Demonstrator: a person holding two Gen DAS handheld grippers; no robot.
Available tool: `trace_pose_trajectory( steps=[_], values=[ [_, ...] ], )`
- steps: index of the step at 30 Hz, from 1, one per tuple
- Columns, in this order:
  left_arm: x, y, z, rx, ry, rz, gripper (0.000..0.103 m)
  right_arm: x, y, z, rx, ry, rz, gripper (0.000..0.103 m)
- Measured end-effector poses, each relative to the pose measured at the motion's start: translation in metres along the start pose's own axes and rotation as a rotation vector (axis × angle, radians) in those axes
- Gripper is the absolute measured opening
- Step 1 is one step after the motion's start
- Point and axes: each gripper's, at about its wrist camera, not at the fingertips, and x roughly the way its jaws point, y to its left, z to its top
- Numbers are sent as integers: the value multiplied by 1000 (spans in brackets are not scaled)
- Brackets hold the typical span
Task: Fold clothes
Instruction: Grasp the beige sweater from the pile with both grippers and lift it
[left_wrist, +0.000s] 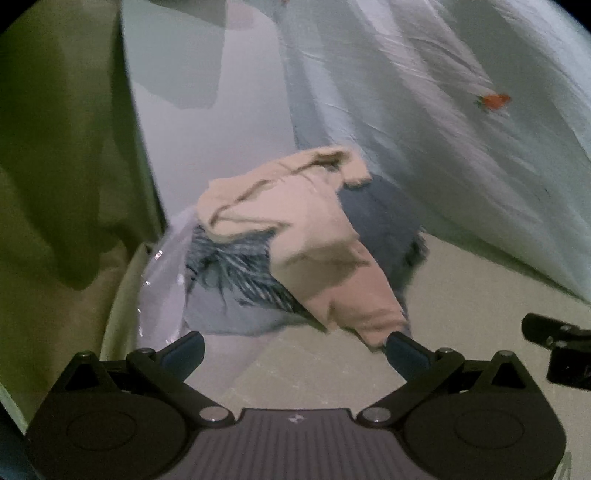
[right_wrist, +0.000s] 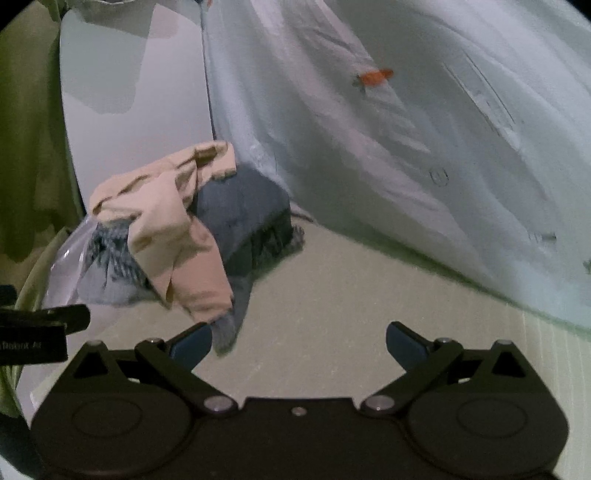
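Observation:
A heap of clothes lies on a pale mat. On top is a crumpled beige garment (left_wrist: 303, 236) (right_wrist: 173, 229), draped over a dark blue fringed piece (left_wrist: 384, 225) (right_wrist: 247, 210) and a blue-and-white streaked cloth (left_wrist: 236, 269) (right_wrist: 110, 251). My left gripper (left_wrist: 295, 350) is open just short of the heap, its right fingertip close to the beige hem. My right gripper (right_wrist: 299, 343) is open too, right of the heap, its left fingertip beside a hanging grey-blue edge. Nothing is held by either one.
A clear plastic bag (left_wrist: 162, 266) (right_wrist: 70, 251) sits under the heap's left side. A pale blue sheet with an orange motif (left_wrist: 495, 100) (right_wrist: 375, 75) hangs behind and to the right. A green curtain (left_wrist: 55, 147) fills the left. The mat (right_wrist: 369, 288) extends rightward.

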Motion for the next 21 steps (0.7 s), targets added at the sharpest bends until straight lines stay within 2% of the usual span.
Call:
trace_pose_trajectory(
  steps=[6, 9, 14, 17, 21],
  values=[
    [24, 21, 35, -49, -21, 28, 103, 25, 11, 47, -24, -59, 13, 102],
    [47, 35, 52, -91, -8, 39, 103, 44, 21, 70, -29, -73, 25, 102],
    [92, 60, 75, -159, 20, 34, 103, 87, 49, 103, -56, -81, 43, 101],
    [121, 74, 84, -196, 41, 31, 101, 121, 66, 125, -50, -68, 58, 97],
    [151, 90, 88, -265, 68, 28, 89, 165, 88, 150, -33, -31, 102, 91]
  ],
)
